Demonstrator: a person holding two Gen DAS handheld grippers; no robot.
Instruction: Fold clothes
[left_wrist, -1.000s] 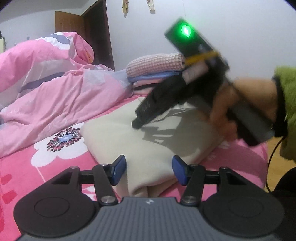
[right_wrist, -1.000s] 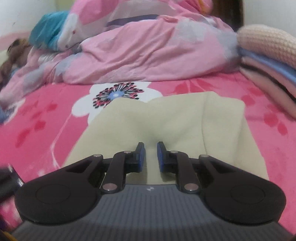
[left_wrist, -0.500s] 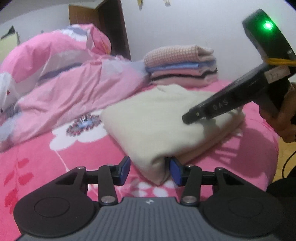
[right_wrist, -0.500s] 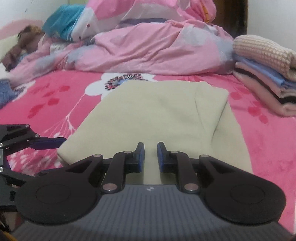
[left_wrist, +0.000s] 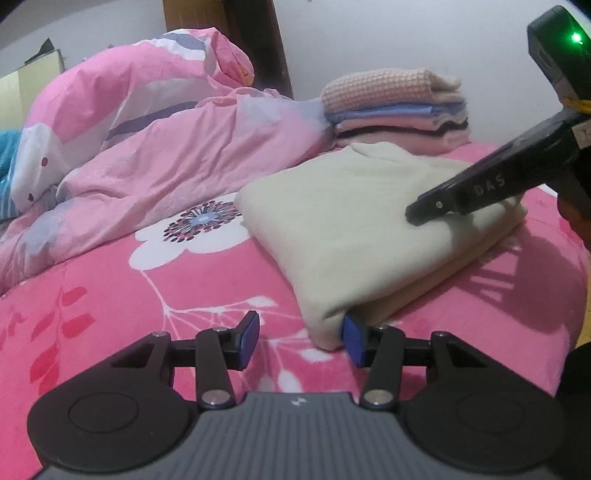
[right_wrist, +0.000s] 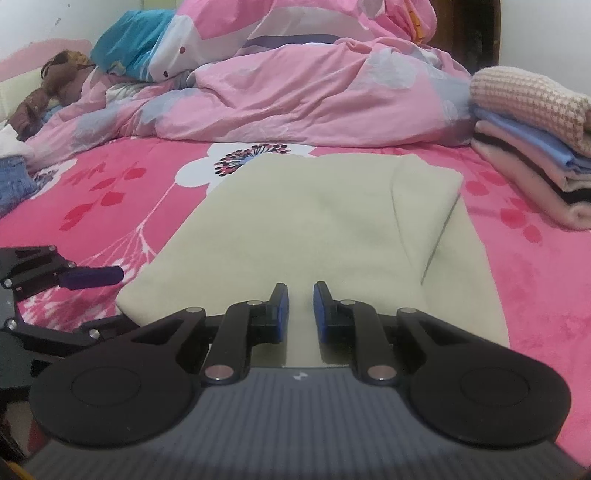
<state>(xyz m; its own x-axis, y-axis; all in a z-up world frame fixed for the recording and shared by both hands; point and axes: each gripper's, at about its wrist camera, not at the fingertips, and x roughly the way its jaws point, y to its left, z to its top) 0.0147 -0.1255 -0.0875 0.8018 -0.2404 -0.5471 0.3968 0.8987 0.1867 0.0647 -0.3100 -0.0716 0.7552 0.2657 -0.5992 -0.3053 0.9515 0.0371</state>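
A folded cream garment lies on the pink flowered bed sheet. My left gripper is open at the garment's near corner; its right fingertip touches the fold, and the left one is over the sheet. My right gripper rests low over the garment, pads almost together with nothing between them. In the left wrist view it reaches in from the right, tip on the cloth. The left gripper's finger shows at the left edge of the right wrist view.
A stack of folded clothes sits behind the garment, also seen at the right. A crumpled pink duvet fills the back of the bed. The bed's edge and floor are at the far right.
My left gripper has shifted left and opened a little wider; the garment's corner, between its fingers before, now meets the right finger. The right gripper has drawn back slightly along the garment.
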